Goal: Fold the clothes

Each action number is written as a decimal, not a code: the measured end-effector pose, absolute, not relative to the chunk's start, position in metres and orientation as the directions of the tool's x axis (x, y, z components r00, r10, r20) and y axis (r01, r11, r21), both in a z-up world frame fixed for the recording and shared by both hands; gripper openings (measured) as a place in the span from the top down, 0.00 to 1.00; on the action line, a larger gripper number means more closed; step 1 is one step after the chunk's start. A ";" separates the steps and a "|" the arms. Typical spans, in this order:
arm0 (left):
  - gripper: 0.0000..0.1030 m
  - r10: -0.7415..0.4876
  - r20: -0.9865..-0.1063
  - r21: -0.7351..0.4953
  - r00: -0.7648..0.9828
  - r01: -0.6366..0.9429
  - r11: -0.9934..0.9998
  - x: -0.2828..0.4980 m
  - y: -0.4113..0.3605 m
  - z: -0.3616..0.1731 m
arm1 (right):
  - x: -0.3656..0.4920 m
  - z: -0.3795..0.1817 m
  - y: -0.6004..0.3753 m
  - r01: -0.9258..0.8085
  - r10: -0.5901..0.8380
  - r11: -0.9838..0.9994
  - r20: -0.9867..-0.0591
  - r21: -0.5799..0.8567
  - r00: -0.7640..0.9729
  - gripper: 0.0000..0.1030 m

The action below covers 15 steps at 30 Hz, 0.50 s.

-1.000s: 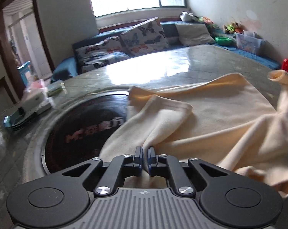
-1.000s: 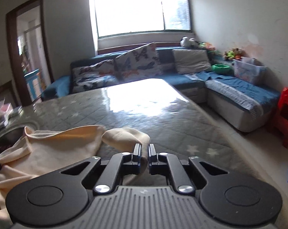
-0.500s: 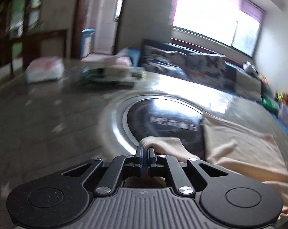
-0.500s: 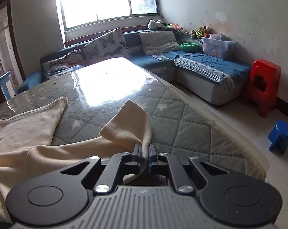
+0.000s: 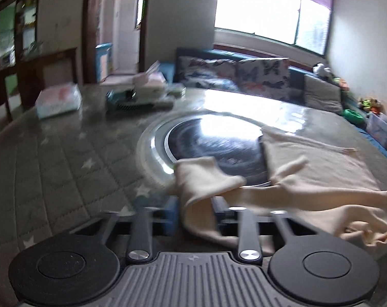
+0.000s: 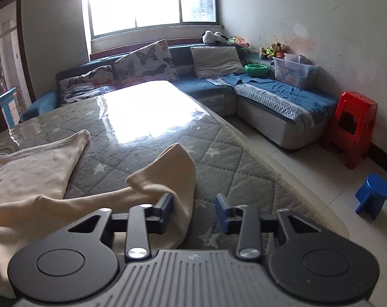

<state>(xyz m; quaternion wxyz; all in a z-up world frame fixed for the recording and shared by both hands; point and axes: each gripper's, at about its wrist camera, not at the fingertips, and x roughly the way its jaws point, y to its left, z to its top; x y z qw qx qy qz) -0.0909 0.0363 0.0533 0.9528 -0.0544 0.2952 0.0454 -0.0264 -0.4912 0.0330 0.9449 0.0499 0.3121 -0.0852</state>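
Both tongs opening, clamped a second ago | left tongs (image 5: 194,212), right tongs (image 6: 194,211): cream garment (image 6: 165,176) slack between pads

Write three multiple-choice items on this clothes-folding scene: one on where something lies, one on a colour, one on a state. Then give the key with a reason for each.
1. Where does the cream garment lie?
A. on the quilted table
B. on the sofa
C. on the floor

2. What colour is the tall plastic stool by the wall?
A. green
B. red
C. white

3. How do the right gripper fingers stand?
A. clamped on the cloth
B. apart, cloth lying loose between them
C. apart, nothing between them

Key:
1 A: the cloth spreads over the star-patterned table, partly across the dark round inset.
2 B: it is bright red, with a small blue stool near it.
3 B: the jaws are opening, and a fold of the sleeve rests against one finger only.
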 end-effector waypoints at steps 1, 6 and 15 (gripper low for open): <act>0.53 0.040 -0.558 -0.073 0.829 -0.097 0.993 -0.092 0.032 0.056 | -0.025 0.033 -0.488 0.182 -0.128 0.983 -0.598 0.031 0.791 0.58; 0.50 -0.081 -0.555 -0.117 0.828 0.018 0.993 -0.090 0.008 0.060 | -0.018 0.028 -0.469 0.132 -0.138 0.990 -0.593 -0.055 0.793 0.38; 0.50 -0.263 -0.586 -0.138 0.766 0.225 0.964 -0.074 -0.050 0.046 | -0.010 0.029 -0.490 0.277 -0.287 0.955 -0.566 -0.106 0.773 0.33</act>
